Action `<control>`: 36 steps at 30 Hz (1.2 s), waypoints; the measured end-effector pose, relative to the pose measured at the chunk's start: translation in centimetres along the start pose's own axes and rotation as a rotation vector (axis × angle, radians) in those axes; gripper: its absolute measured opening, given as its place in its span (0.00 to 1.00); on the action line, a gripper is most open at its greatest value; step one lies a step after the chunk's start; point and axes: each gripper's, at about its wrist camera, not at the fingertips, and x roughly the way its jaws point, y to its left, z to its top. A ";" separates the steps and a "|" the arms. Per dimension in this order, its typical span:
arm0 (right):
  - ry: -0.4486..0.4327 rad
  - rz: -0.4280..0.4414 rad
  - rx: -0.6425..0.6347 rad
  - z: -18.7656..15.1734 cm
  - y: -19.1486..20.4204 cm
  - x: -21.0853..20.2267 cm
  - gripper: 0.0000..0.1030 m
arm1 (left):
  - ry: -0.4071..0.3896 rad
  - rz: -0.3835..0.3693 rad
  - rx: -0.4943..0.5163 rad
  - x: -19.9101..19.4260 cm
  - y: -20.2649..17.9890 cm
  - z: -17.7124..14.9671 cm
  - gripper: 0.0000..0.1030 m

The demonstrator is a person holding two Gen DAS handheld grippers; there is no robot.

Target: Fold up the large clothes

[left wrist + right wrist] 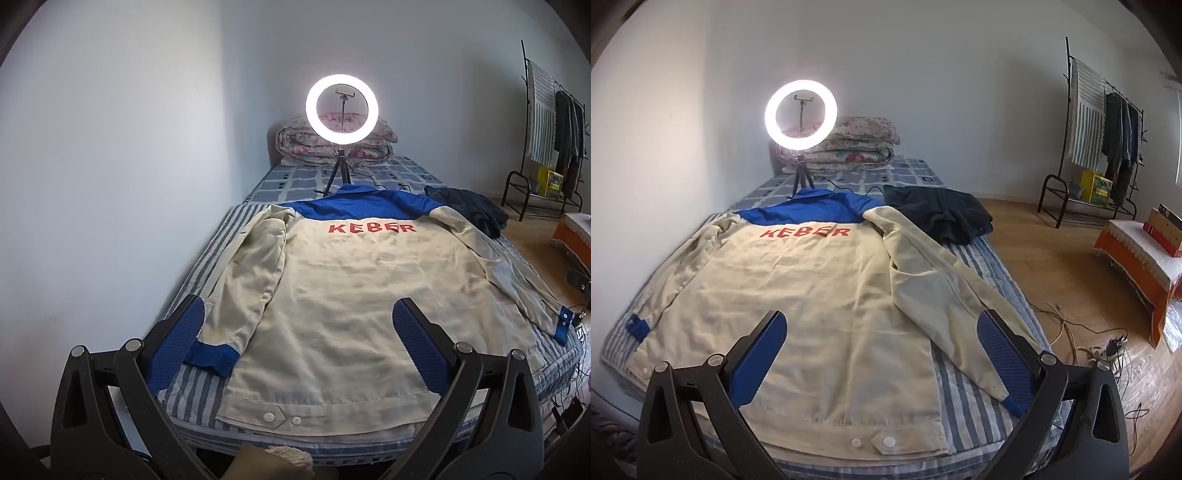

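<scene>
The bed (975, 398) carries a jacket (820, 295), dark garment (942, 214), ring light (800, 114) and quilt (857, 144).

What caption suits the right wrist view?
Open right hand-held gripper above a beige-and-blue jacket spread back-up on the bed.

Both grippers (295, 350) (882, 354): black plastic arms w/ silver rivets, blue textured pads.

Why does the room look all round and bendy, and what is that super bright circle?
Both wrist views use fisheye lenses, so walls and bed curve and corners go black. In the left wrist view the ring light glows so bright it blows out white, lighting the jacket. In the right wrist view the same ring light glares and the room edges look dim.
</scene>
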 end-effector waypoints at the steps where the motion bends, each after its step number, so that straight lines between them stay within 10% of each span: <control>1: -0.001 0.001 0.001 0.0 0.0 0.0 1.00 | -0.023 0.012 0.000 -0.2 0.0 -0.1 1.00; 36: -0.007 0.006 -0.003 0.2 0.4 0.1 1.00 | -0.055 0.037 0.001 -1.6 0.4 1.9 1.00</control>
